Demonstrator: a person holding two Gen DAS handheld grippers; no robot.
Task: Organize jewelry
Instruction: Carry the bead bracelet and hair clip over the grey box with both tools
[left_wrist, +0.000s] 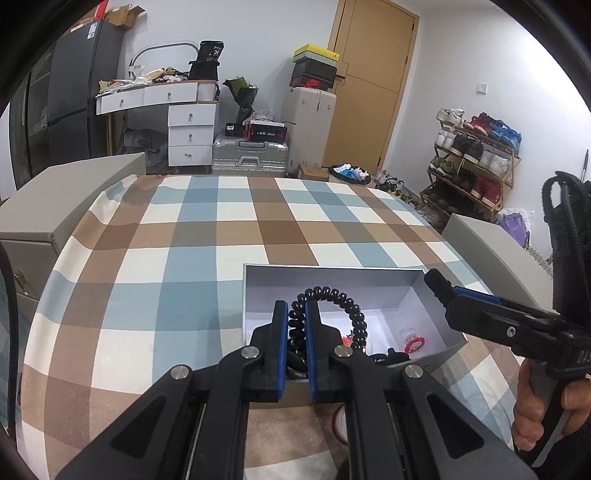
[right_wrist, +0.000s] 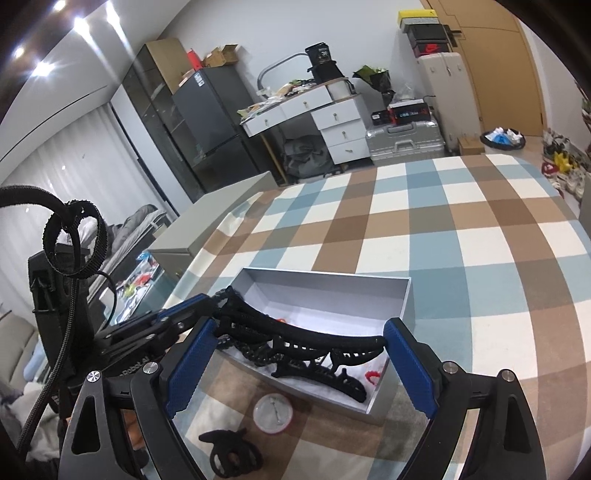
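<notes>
Left wrist view has the left gripper clamped tight on a black spiral hair tie, holding it up over the near edge of the open grey box on the checkered tablecloth. Down in the box there's a little red flower-shaped piece. Over on the right wrist side, the right gripper is spread wide with nothing between its blue pads, sitting just in front of the box. A big black hair claw lies inside the box. On the cloth near the box are a small round case and a smaller black clip.
</notes>
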